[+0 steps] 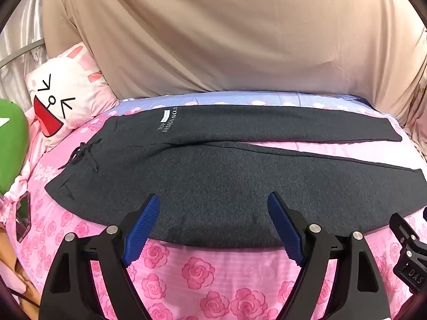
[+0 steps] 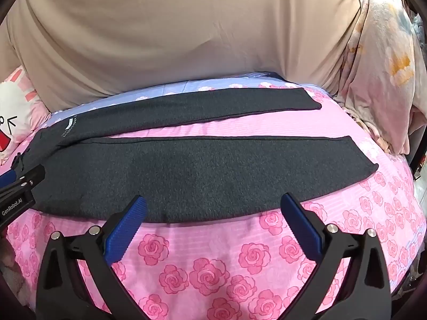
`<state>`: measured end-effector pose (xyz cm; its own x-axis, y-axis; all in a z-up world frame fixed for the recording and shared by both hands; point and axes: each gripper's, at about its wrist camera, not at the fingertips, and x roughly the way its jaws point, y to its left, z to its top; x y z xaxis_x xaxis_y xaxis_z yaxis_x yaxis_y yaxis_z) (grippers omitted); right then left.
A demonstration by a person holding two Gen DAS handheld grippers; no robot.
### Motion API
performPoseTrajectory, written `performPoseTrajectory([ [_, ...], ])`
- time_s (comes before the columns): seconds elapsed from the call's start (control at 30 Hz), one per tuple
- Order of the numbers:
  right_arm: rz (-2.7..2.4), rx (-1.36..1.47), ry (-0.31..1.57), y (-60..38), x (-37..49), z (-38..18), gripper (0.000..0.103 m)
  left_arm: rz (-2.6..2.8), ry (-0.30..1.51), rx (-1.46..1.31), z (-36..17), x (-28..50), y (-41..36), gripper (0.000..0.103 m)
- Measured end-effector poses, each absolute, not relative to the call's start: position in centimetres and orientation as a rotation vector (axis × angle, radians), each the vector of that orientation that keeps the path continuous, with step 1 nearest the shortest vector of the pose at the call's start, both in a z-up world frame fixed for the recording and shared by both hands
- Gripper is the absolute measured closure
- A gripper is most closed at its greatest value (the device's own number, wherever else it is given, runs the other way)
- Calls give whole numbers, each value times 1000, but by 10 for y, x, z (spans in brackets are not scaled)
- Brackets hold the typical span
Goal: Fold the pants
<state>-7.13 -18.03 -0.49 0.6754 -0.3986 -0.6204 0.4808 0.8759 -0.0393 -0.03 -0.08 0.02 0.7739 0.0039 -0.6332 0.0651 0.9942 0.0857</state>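
Dark grey pants [image 1: 213, 176] lie flat on the pink rose bedspread [image 1: 197, 272], waist with drawstring at the left, both legs stretching right with a gap between them. They also show in the right wrist view [image 2: 202, 170]. My left gripper [image 1: 213, 202] is open and empty, its blue pads over the near leg's front edge. My right gripper [image 2: 213, 202] is open and empty, its tips at the near leg's front edge, further toward the cuff. The left gripper's body shows at the left edge of the right wrist view [image 2: 18, 186].
A white and pink cartoon pillow [image 1: 64, 98] and a green plush [image 1: 10, 144] sit at the bed's left. A phone [image 1: 22, 221] lies near the left edge. A beige sheet [image 1: 226, 32] hangs behind the bed. Floral fabric [image 2: 387, 61] hangs at the right.
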Motion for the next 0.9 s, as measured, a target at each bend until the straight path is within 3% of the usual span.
performPoseTrajectory([
  [0.9, -501, 107, 689, -156, -61, -12, 5, -24, 693, 84, -6, -5, 16, 23],
])
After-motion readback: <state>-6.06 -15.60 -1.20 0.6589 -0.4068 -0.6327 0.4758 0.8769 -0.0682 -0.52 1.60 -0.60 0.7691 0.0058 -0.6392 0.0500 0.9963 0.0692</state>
